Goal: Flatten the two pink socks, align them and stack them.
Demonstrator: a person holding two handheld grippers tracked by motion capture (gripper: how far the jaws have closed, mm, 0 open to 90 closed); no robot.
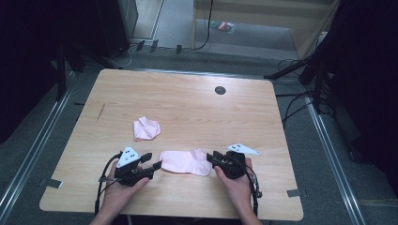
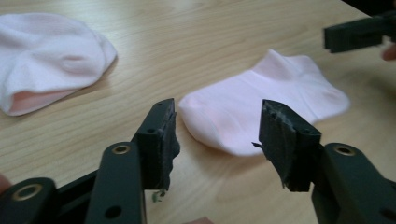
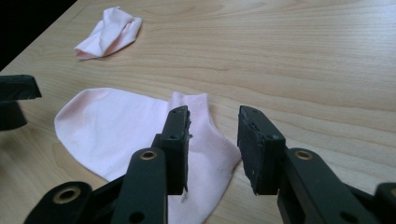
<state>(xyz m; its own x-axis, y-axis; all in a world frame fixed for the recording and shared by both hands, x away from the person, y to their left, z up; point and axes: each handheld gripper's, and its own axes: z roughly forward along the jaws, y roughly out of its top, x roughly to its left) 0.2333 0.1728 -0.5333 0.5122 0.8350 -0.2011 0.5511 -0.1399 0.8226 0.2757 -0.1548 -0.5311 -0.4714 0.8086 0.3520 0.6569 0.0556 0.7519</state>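
flat pink sock (image 1: 185,162) lying limp, light, soft | left tool (image 1: 149,165) and right tool (image 1: 212,157) both gaping, flanking its ends | pinching an edge is looking best

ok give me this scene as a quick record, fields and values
surface: table, light wood
flat sock: pink, lying near the front edge, between the two grippers
crumpled sock: pink, farther back and to the left, apart from the flat one
left gripper: open, at the flat sock's left end, holding nothing
right gripper: open, at the flat sock's right end, holding nothing
other: small dark disc near the far edge
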